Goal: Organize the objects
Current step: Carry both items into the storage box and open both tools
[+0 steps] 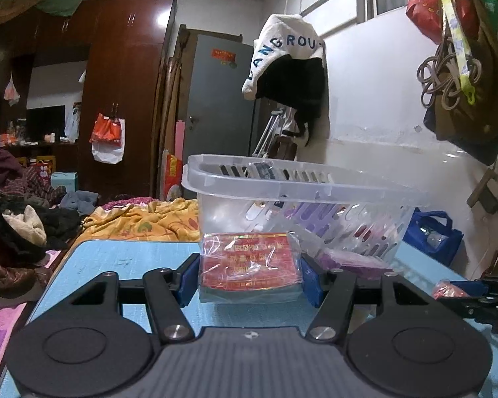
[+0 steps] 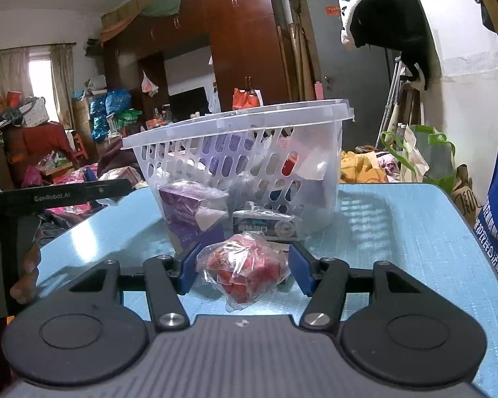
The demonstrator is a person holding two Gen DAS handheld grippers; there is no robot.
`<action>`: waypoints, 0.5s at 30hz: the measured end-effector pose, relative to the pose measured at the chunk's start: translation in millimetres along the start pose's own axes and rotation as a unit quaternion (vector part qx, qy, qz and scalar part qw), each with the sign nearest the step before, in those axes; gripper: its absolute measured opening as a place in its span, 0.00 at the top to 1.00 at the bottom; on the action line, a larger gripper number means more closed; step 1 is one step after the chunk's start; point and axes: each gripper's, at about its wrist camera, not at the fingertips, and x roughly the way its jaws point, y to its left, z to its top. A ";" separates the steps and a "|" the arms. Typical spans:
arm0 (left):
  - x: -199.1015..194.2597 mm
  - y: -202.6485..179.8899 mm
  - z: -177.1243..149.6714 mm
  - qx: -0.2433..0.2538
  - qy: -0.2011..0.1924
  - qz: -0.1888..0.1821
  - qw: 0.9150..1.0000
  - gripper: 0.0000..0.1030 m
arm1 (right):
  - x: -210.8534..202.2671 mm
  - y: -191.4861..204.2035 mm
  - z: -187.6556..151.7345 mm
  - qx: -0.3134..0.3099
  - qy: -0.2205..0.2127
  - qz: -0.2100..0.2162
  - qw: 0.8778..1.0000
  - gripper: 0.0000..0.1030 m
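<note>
Fingers of the left gripper (image 1: pixel 250 277) are clamping a red box (image 1: pixel 249 262), the right gripper (image 2: pixel 242 267) squeezing a red bag (image 2: pixel 245 270); both are awaiting lifting into the basket (image 1: pixel 282 182).

Place: a lived-in home bedroom
Furniture: tall dark wooden wardrobe (image 1: pixel 126 93), grey door (image 1: pixel 222 99)
Bedding: rumpled yellow blanket (image 1: pixel 142 222), piled clothes (image 1: pixel 23 212)
Walls: hanging bags (image 1: pixel 464 76)

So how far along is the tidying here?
Partly done: the basket already holds several packets. In hand: the left gripper clamps a red box, the right gripper a red bag. Left: a purple box and a small packet on the table.
</note>
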 end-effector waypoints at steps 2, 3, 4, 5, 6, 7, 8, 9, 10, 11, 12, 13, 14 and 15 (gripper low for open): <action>-3.4 0.0 -0.9 -0.001 -0.007 0.001 1.000 0.37 | 0.9 0.4 -0.7 -0.002 0.000 -0.001 1.000 0.41; -4.9 0.5 -1.1 -0.001 -0.011 0.000 1.000 0.37 | 1.2 0.3 -1.0 -0.002 -0.001 -0.001 1.000 0.41; -6.8 0.7 -1.0 -0.003 -0.017 -0.001 1.000 0.37 | 0.7 0.0 -1.2 -0.002 -0.002 -0.002 1.000 0.41; -8.9 1.3 -1.2 -0.003 -0.023 -0.002 1.000 0.37 | -0.2 0.0 -1.6 -0.002 -0.005 -0.004 1.000 0.41; -11.7 1.4 -1.4 -0.003 -0.030 -0.002 1.000 0.37 | -0.7 -0.2 -1.5 -0.003 -0.008 -0.005 1.000 0.41; -14.0 1.0 -1.7 -0.002 -0.036 -0.003 0.999 0.37 | -1.3 0.0 -1.9 -0.003 -0.011 -0.006 1.000 0.41; -17.0 0.4 -1.9 0.001 -0.043 -0.003 0.999 0.37 | -2.1 -0.1 -2.1 -0.004 -0.015 -0.006 1.000 0.41; -20.0 -0.8 -2.3 0.005 -0.051 -0.004 0.999 0.37 | -2.7 0.1 -2.4 -0.006 -0.019 -0.005 1.000 0.41; -23.1 -2.1 -2.8 0.009 -0.059 -0.006 0.998 0.37 | -3.5 -0.3 -2.4 -0.007 -0.022 -0.005 1.000 0.41; -25.6 -3.9 -3.3 0.013 -0.065 -0.007 0.998 0.37 | -3.9 -1.0 -2.1 -0.007 -0.023 -0.006 1.000 0.41; -27.4 -5.1 -2.8 0.016 -0.068 -0.008 0.998 0.37 | -4.4 -1.4 -1.8 -0.008 -0.025 -0.007 1.000 0.41; -29.1 -6.3 -3.1 0.018 -0.070 -0.008 0.997 0.37 | -4.5 -1.6 -1.9 -0.008 -0.026 -0.007 1.000 0.41; -31.2 -6.7 -3.3 0.017 -0.073 -0.008 0.997 0.37 | -5.2 -1.9 -1.6 -0.008 -0.027 -0.007 1.000 0.41; -33.9 -6.6 -3.5 0.016 -0.077 -0.008 0.997 0.37 | -5.7 -2.1 -1.5 -0.007 -0.030 -0.009 0.999 0.41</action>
